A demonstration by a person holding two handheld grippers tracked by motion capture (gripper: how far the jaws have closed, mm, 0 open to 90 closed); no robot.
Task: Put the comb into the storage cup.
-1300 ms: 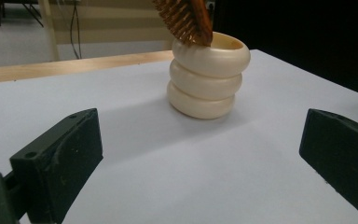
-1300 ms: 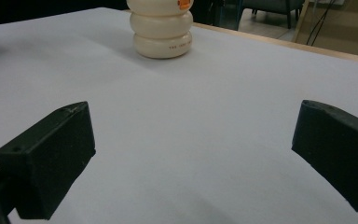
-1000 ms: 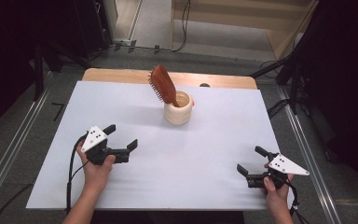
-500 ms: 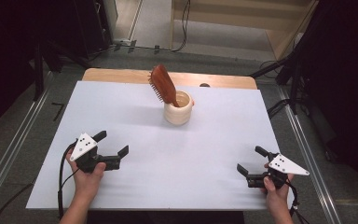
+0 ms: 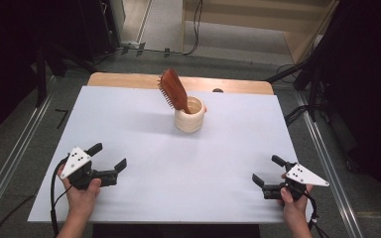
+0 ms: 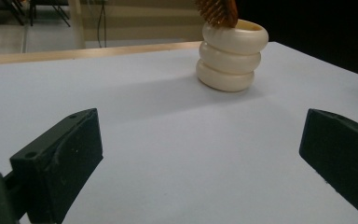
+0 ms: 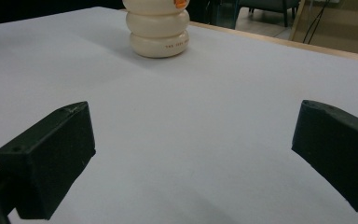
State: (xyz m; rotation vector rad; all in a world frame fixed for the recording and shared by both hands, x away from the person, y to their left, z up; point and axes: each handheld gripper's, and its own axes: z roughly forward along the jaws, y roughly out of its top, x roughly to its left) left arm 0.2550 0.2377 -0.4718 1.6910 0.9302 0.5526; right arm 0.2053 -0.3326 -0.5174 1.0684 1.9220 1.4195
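A: Hairbrush is standing tilted in the cream cup, upper centre of frame; is anyone gripping it?

B: No. Left gripper is pulling back toward lower left, released and empty; right gripper is waiting spread at lower right, so the placing looks finished

**Matt white, glossy cream, bare wood**

The desk wears a smooth, matt white sheet over a pale wooden edge. The ribbed cream holder looks glossy — ceramic or plastic, hard to tell. The hairbrush shows polished reddish wood; both grippers' jaws — matt black plastic.
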